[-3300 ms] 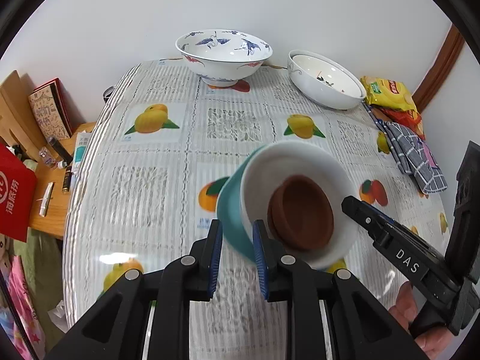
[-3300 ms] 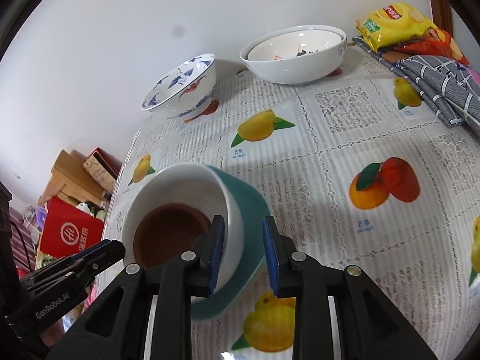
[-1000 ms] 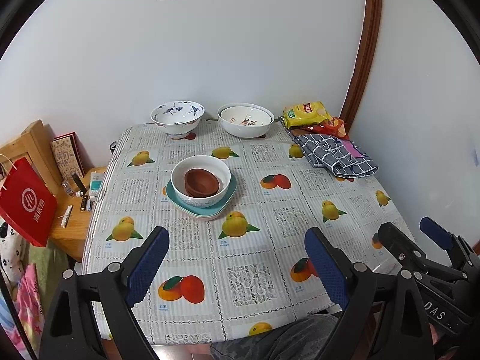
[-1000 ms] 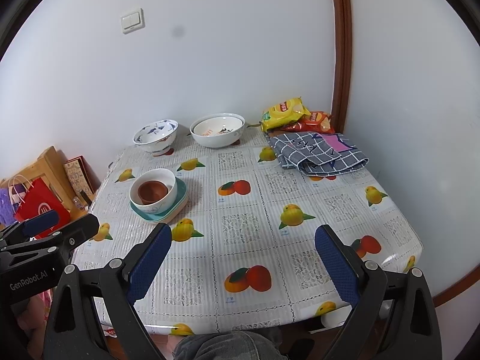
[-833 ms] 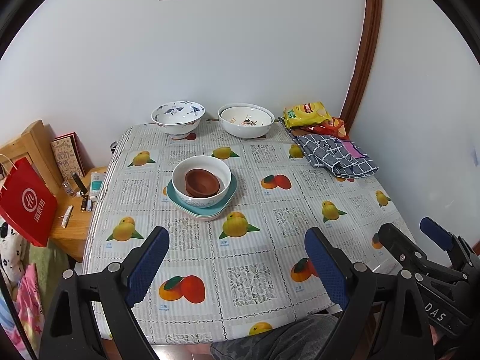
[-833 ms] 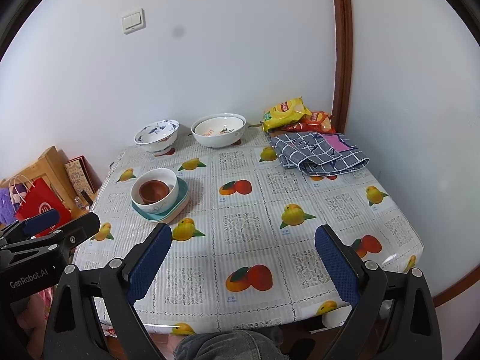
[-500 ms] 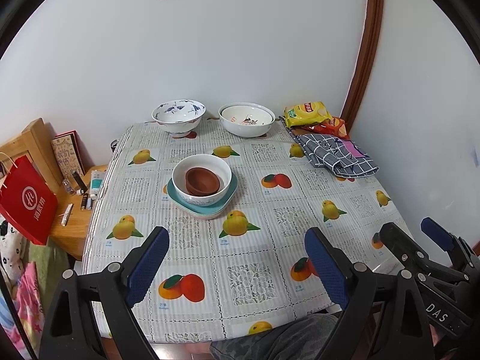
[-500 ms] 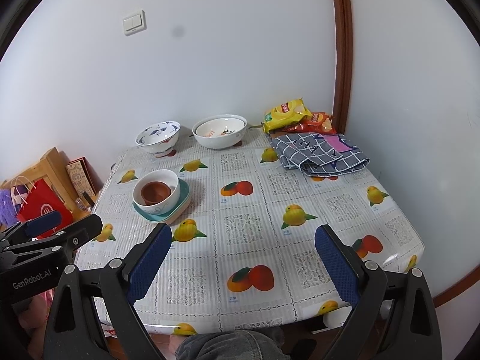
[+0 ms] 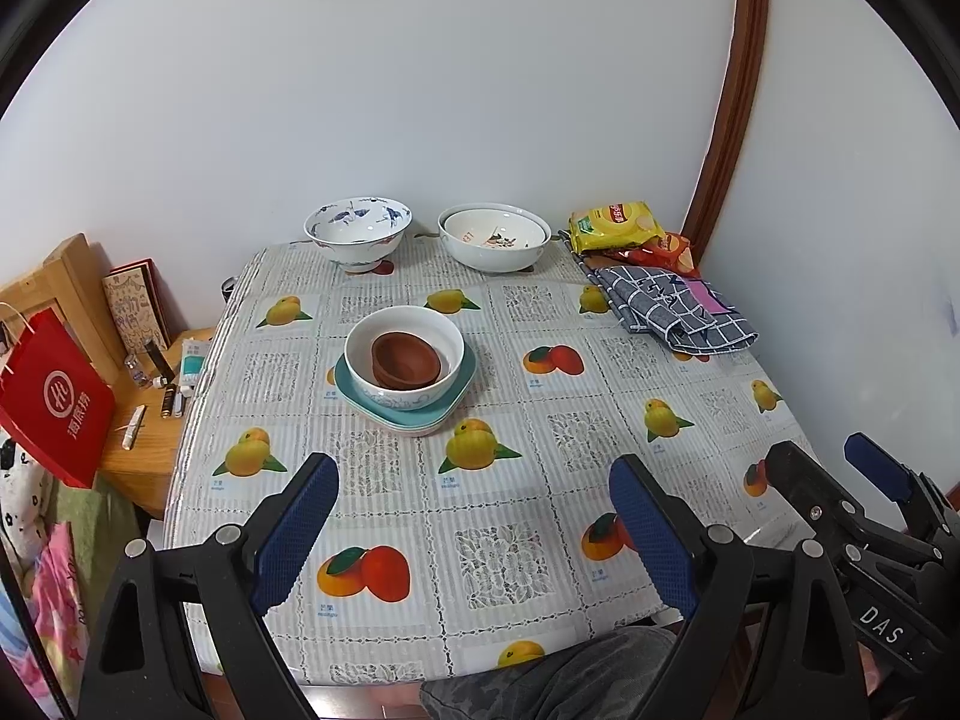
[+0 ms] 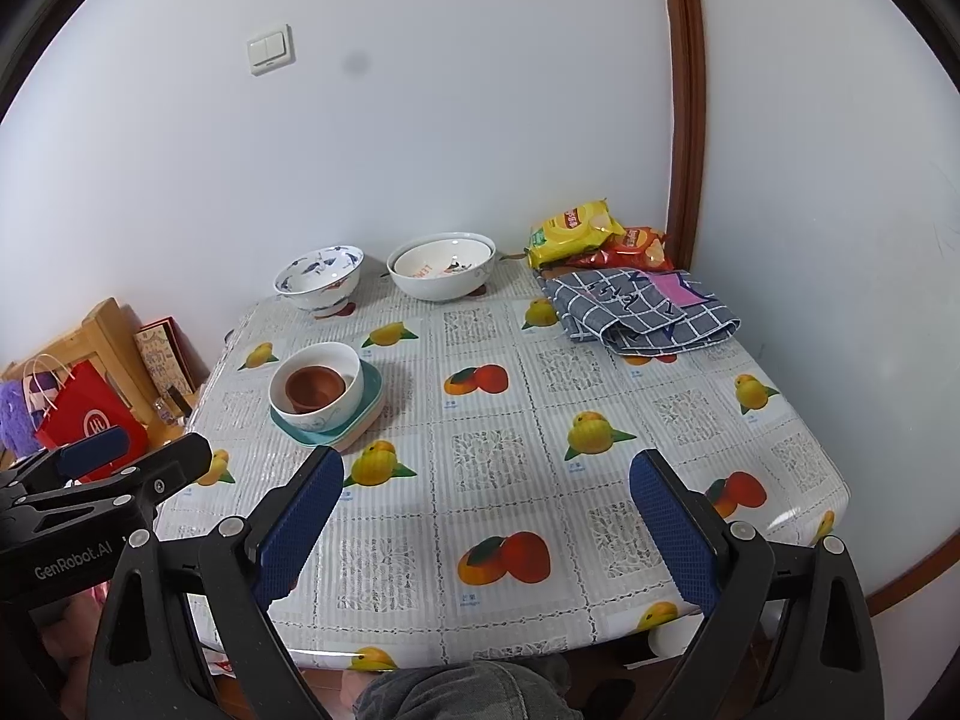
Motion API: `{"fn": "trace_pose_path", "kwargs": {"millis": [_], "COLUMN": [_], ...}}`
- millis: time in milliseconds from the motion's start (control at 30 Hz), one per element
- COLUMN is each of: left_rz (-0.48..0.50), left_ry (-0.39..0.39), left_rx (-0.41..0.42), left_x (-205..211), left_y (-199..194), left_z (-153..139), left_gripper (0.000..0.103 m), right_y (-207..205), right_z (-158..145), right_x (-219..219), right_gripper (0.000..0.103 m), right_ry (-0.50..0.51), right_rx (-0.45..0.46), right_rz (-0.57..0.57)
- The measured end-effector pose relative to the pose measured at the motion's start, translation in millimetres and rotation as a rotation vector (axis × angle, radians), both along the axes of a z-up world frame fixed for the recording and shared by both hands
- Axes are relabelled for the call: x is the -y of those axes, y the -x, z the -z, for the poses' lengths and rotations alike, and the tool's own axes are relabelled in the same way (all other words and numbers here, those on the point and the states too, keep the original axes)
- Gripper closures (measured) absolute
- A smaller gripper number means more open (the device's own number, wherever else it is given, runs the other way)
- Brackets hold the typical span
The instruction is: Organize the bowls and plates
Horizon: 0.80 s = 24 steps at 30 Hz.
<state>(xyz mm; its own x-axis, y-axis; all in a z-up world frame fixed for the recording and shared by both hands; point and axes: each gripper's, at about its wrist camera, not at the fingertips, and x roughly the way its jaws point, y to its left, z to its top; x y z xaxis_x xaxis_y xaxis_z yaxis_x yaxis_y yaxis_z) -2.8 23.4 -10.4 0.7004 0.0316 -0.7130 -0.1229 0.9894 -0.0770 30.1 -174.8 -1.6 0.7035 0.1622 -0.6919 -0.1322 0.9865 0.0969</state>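
Observation:
A stack sits left of the table's middle: teal plates [image 9: 463, 382] at the bottom, a white bowl [image 9: 414, 399] on them, brown bowls [image 9: 405, 357] inside it. The stack also shows in the right wrist view [image 10: 318, 393]. A blue-patterned bowl [image 9: 357, 232] and nested white bowls [image 9: 494, 238] stand at the back edge. My left gripper [image 9: 471, 528] is wide open and empty, held back above the table's near edge. My right gripper [image 10: 487, 525] is wide open and empty too, also above the near edge.
Snack bags [image 9: 618, 228] and a folded checked cloth [image 9: 675, 306] lie at the back right. The fruit-print tablecloth [image 9: 510, 480] covers the table. A wooden side stand with a red bag [image 9: 54, 402] and small items is to the left. A wall closes the back.
Both grippers let go of the stack's rim, opened wide and pulled far back to the near edge. In the last second the views barely shift.

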Motion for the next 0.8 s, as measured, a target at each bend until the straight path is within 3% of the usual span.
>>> {"fn": "trace_pose_path", "kwargs": {"millis": [800], "left_rz": [-0.001], "left_ry": [-0.002], "left_rx": [0.005], "left_x": [-1.8], "left_y": [0.8], "left_z": [-2.9], "left_gripper": [0.011], "right_y": [1.4], "right_z": [-2.1], "right_x": [-4.0], "right_gripper": [0.008], "right_ry": [-0.005], "right_rx": [0.007], "right_rz": [-0.009]}}
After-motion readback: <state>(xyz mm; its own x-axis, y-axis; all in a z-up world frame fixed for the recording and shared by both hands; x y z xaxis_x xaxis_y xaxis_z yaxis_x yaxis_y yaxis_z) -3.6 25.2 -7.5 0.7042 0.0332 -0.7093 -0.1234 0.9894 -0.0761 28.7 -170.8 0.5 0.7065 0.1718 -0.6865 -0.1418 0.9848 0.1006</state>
